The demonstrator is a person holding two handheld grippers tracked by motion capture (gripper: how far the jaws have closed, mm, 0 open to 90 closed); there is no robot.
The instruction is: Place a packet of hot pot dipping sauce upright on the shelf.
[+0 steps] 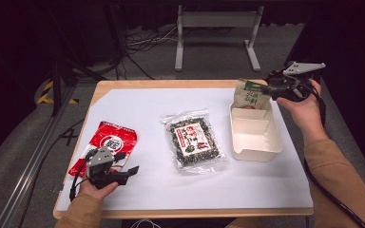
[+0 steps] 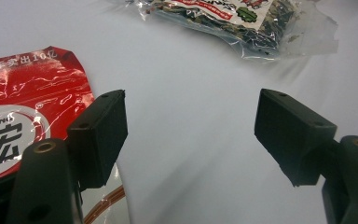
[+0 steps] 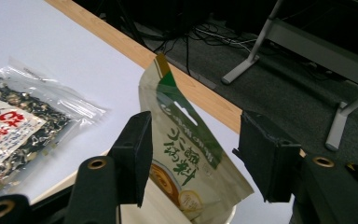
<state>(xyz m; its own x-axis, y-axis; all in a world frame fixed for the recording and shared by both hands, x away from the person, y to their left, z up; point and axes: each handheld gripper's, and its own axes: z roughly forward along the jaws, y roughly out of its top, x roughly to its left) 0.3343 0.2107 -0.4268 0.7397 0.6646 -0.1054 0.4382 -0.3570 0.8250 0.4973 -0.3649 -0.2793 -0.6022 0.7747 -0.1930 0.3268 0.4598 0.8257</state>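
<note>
The left gripper (image 1: 123, 175), held low at the near left corner, has its 2 black jaws wide apart over bare white surface, gripping nothing. Under everything lies the broad white-covered wooden table (image 1: 147, 190). On its right part sits the pale cream rectangular tray with 2 compartments (image 1: 258, 151). Near the table's middle lies the clear plastic bag of dark dried pieces with a red-and-white label (image 1: 195, 139), flat and well apart from the tray. The glossy red foil snack packet (image 1: 108, 141) lies flat at the left, just beside the left gripper. The beige-and-green stand-up pouch with green lettering (image 1: 250, 95) leans tilted in the tray's far compartment. The right gripper (image 3: 193, 154) hovers around that pouch, its jaws spread to either side without pressing on it.
</note>
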